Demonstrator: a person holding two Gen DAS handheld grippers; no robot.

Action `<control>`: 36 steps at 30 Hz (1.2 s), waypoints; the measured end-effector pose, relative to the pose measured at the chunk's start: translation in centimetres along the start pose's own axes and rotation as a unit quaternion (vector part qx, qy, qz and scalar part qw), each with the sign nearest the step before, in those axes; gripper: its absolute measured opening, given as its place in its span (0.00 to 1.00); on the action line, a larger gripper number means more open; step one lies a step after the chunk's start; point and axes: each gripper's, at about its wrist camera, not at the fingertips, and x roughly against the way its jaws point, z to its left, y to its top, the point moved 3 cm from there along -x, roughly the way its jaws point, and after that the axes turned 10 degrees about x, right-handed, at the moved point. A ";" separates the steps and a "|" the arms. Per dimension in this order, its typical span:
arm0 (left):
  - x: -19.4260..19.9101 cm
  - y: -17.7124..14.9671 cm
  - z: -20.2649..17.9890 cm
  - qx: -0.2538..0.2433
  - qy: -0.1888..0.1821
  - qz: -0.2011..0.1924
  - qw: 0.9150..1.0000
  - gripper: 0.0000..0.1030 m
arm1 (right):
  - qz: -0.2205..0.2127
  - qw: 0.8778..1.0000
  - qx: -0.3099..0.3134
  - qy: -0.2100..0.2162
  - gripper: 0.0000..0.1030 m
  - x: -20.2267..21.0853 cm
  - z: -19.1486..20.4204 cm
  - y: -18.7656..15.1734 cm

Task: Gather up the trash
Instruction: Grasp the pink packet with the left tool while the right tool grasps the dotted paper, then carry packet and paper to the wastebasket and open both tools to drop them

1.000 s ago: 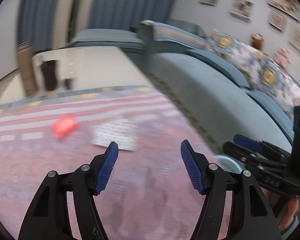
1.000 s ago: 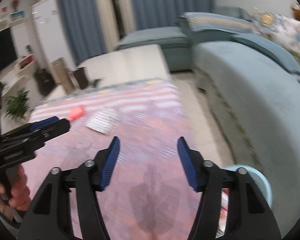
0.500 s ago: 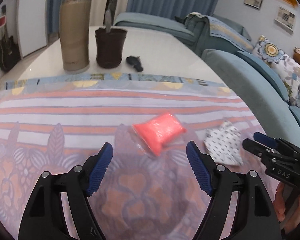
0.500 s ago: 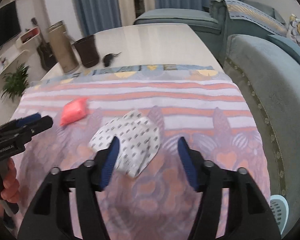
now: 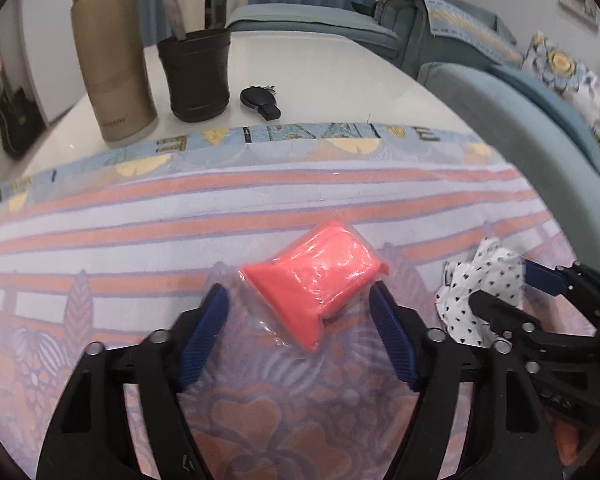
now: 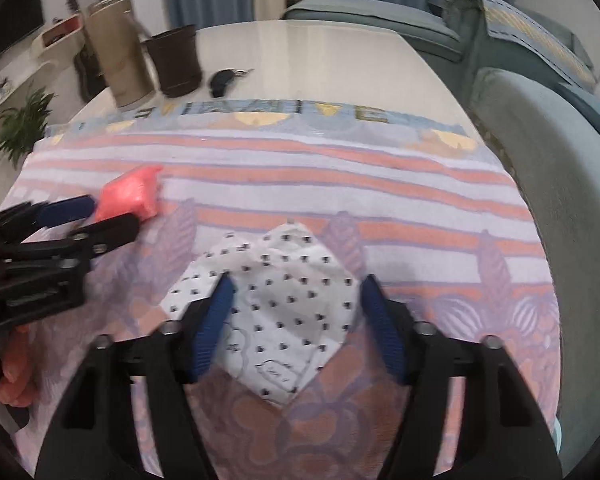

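I have both tools low over the striped tablecloth (image 5: 260,200), one per piece of trash, so each piece can be picked up separately. My left gripper (image 5: 300,320) is spread wide, gripping nothing, its blue pads flanking the pink packet in clear plastic wrap (image 5: 316,280). My right gripper (image 6: 294,320) is equally wide and empty, straddling the crumpled white dotted paper (image 6: 284,300), one pad resting over its left part. Both point forward, angled down at the cloth.
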 end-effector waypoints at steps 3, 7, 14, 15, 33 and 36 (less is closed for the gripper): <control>0.1 -0.3 -0.7 -0.024 0.024 -0.009 0.999 0.40 | -0.008 1.000 0.010 -0.015 0.24 0.3 0.4 -0.1; 0.8 -0.7 -1.2 -0.037 0.025 -0.021 0.999 0.16 | -0.031 0.999 0.018 -0.008 0.12 1.4 0.8 -0.1; 3.5 -1.3 -2.5 -0.046 -0.015 -0.052 0.997 0.14 | -0.075 0.997 -0.018 0.018 0.07 4.6 -0.3 -1.2; 4.1 -1.4 -2.8 -0.047 -0.021 -0.056 0.997 0.14 | -0.078 0.996 -0.023 0.017 0.06 5.1 -0.5 -1.4; 18.2 -4.2 -19.5 -0.134 -0.143 -0.125 0.973 0.14 | -0.157 0.979 -0.106 -0.081 0.06 25.6 -11.4 -8.8; 19.4 -5.7 -23.3 -0.148 -0.168 -0.118 0.967 0.14 | -0.153 0.974 -0.128 -0.108 0.06 28.4 -14.3 -11.8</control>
